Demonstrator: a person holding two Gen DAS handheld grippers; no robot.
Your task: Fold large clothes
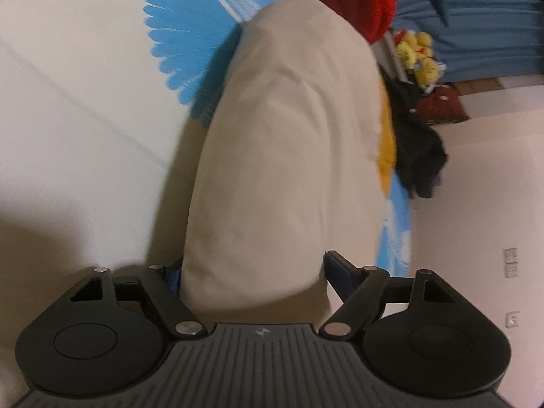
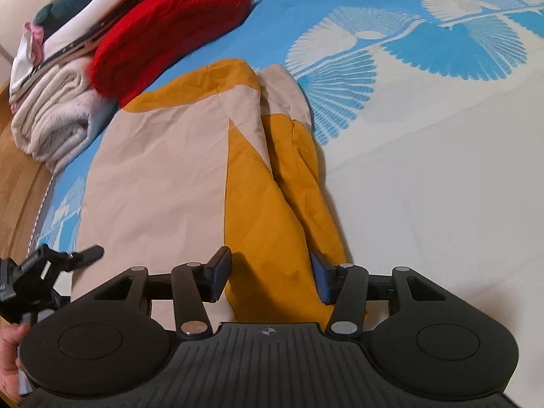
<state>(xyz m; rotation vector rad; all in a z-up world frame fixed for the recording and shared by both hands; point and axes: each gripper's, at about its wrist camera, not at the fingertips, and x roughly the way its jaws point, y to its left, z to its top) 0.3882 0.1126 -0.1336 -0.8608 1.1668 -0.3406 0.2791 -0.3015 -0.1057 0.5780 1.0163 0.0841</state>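
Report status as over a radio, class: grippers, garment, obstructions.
Left gripper open, straddling beige fold. Right gripper open over mustard sleeve. Beige-and-mustard jacket partly folded on bedspread. Red knit touches its top edge.

No words, brand names, numbers or labels can be read in either view; the only mark is a small round crosshair emblem on each gripper's ribbed black body

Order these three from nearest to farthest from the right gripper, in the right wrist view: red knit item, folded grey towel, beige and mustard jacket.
From the right gripper:
1. Beige and mustard jacket, directly ahead, between the fingers.
2. Folded grey towel, left side.
3. Red knit item, upper left, beyond the jacket.
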